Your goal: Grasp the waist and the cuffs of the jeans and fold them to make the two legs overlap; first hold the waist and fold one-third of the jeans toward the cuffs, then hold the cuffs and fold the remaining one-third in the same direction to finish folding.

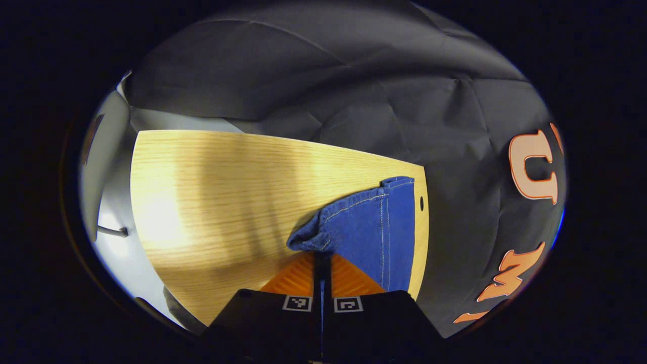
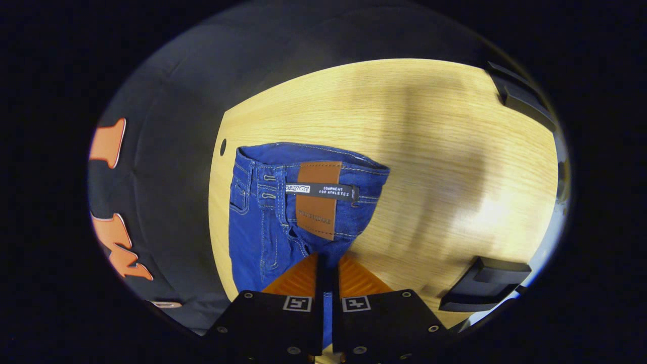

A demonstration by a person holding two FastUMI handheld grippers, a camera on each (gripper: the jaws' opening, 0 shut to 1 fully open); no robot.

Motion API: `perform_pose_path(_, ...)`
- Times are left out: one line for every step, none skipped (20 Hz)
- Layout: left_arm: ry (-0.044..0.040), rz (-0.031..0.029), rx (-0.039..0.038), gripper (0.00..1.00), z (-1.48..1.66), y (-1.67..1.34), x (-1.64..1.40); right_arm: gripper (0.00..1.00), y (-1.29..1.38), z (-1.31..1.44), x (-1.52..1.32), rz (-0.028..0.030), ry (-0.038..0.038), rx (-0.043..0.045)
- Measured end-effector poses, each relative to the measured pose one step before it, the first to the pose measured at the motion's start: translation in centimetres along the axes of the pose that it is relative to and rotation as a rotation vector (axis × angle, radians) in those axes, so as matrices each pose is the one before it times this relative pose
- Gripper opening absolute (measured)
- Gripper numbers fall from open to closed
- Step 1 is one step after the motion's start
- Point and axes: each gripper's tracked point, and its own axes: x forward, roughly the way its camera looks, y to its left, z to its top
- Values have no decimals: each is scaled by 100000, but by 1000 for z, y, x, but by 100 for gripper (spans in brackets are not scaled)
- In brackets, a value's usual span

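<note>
Up close in the left gripper view: left gripper [image 1: 322,260], orange ridged fingers [image 1: 295,280] pressed together, pinching a bunched bit of blue cloth. That bit belongs to the cuffs [image 1: 309,237], the leg end of the jeans [image 1: 371,230]. Held tight like this so the cloth cannot slip when lifted. Ridges on the pads likely there for better hold.

Up close in the right gripper view: right gripper [image 2: 327,263], closed too, nipping the jeans just below the waist [image 2: 308,154]. Both ends held at once, probably to swing one leg over onto the other, the first fold of the job.

A little farther: thick blue denim, soft and rumpled near the pinch, flatter beyond. Pale stitching in neat double lines along the seams. Belt loops at the waist. Brown leather patch [image 2: 317,199], a smooth rectangle, with a thin black strip [image 2: 322,191] across it.

Underneath: wooden table [image 2: 429,126], light yellow, smooth, fine grain lines, small dark hole [image 2: 223,146] near the edge. Jeans lying close to that edge, cuffs at one end, waist at the other.

Farthest off: black cloth wall [image 1: 303,71], creased and floppy. Dark blocky shapes [image 2: 482,283] at the side of the right gripper view, hard to tell what.
</note>
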Motion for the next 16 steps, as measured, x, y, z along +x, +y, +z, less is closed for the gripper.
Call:
perform_pose_path(-1116,-264,2308,2,210,-235,-481,7,-202,-112,-135,217,-209,-758)
perform_pose_path(-310,-144,1794,2,245,-301,-407,7,355,62,-341,1351,398,-802)
perform_pose_path(-258,-1057,1216,2,159,-671,-552,7,78,289,-373,93,-1615,-1864)
perform_pose_path(-627,-516,1008,1,197,-489,-480,8,323,-20,-94,1353,-8,-2362)
perform_pose_path(-791,-465,314,1,245,-616,-305,8,-35,112,-656,-513,-548,-1478)
perform_pose_path(-293,-46,754,1,-98,-405,-212,7,494,-90,-182,145,346,-98)
perform_pose_path(-860,-101,1297,1,109,-604,-431,7,620,102,-274,1062,-260,252)
perform_pose_path(-753,-650,766,1,237,-675,-157,7,575,15,-334,959,-369,370)
perform_pose_path(-970,-360,180,1,318,-913,-158,7,412,21,-368,384,-91,0)
perform_pose_path(-490,-192,-127,1,312,-688,-137,7,222,236,-307,327,-277,563)
perform_pose_path(-213,-129,-510,1,127,-667,-71,7,245,19,-330,244,164,998)
perform_pose_path(243,-692,-359,1,261,-658,-77,7,195,127,-268,121,-219,2020)
perform_pose_path(249,110,474,1,220,-453,31,7,358,39,-298,450,-381,2054)
perform_pose_path(666,-158,1591,1,307,-428,143,7,172,-70,-45,-647,-5,285)
perform_pose_path(550,251,1516,0,48,-267,186,7,97,36,-136,-1141,-923,-30)
perform_pose_path(1970,-941,1753,1,120,-530,300,7,624,-73,-194,-552,-359,-1104)
